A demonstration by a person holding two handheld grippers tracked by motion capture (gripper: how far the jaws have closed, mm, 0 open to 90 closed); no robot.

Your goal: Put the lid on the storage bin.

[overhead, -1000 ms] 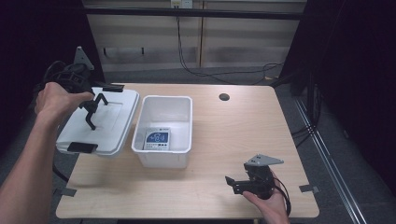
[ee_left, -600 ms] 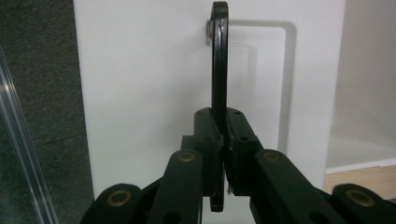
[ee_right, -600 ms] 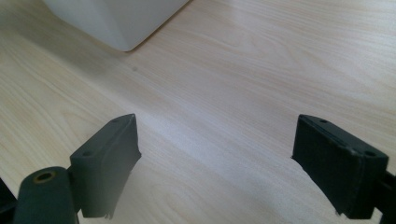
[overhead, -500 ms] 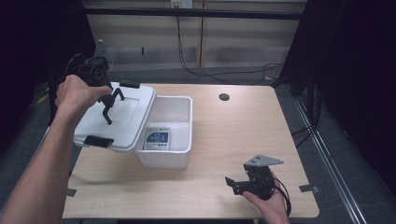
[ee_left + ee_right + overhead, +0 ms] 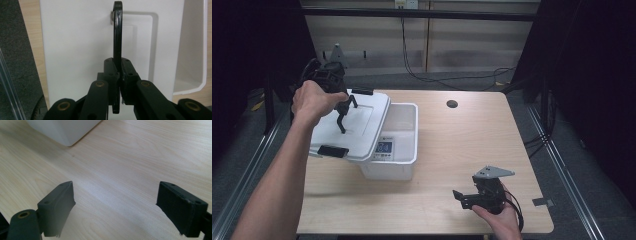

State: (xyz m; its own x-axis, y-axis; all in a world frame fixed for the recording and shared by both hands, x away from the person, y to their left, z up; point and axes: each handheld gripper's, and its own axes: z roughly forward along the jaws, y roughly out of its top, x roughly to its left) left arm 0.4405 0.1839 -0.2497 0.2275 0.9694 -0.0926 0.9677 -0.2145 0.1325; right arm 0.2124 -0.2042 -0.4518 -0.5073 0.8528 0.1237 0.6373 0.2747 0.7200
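- Step in hand: fitting the lid [image 5: 354, 125] onto the white box [image 5: 394, 145]. The lid hangs in the air, tilted, its right edge overlapping the box's left rim and its left part jutting out past the box over the table [image 5: 462, 145].
- Left gripper [image 5: 343, 112]: jaws clamped on the lid's thin black handle [image 5: 117, 37]. In the left gripper view the two pads [image 5: 127, 72] press the handle from both sides, with the white lid surface behind it and the open box to the right.
- Black latches: one [image 5: 362, 91] sits on the lid's far edge and one [image 5: 332, 151] on its near edge; both hang free of the box.
- Box contents: a small item with a blue label [image 5: 384, 148] lies on the bottom, partly covered by the lid's edge; what it is cannot be told.
- Right gripper [image 5: 462, 197]: rests low near the table's near right corner, well apart from the box. In the right gripper view its jaws stand wide apart with bare wood between them, and a corner of the box shows at the top left.
- Next move, as a judgement: the lid needs to travel further right until it is centred over the opening, be levelled, and then be lowered so all four edges seat on the rim. The idle right gripper could steady the box or press a latch.
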